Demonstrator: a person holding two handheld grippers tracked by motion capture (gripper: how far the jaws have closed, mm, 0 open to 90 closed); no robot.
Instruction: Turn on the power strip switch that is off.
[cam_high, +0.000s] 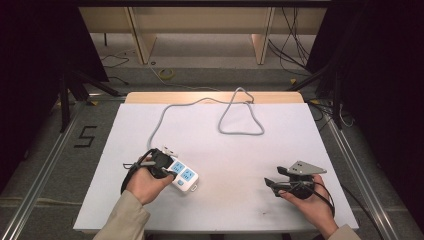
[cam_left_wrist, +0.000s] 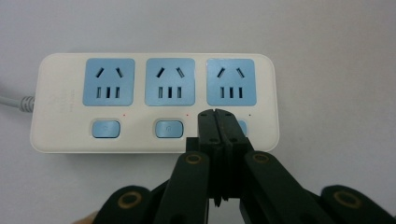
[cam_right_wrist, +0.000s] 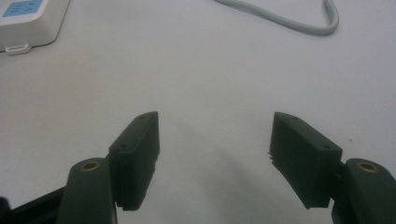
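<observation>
A white power strip (cam_left_wrist: 154, 100) with three blue sockets and three blue switches lies on the white table (cam_high: 225, 150), left of centre. My left gripper (cam_left_wrist: 216, 113) is shut with nothing between its jaws. Its tips sit over the switch (cam_left_wrist: 242, 127) farthest from the cord and hide most of it; whether they press on it I cannot tell. In the high view the left gripper (cam_high: 171, 174) lies across the power strip (cam_high: 188, 176). My right gripper (cam_right_wrist: 215, 119) hovers open and empty over bare table. It is held at the right front, right gripper (cam_high: 272, 182) pointing left.
The strip's grey cord (cam_high: 240, 120) runs to the back of the table and loops there; part of the cord (cam_right_wrist: 289, 21) shows ahead of the right gripper. A corner of the power strip (cam_right_wrist: 28, 23) lies at that view's far left. Black curtains flank the table.
</observation>
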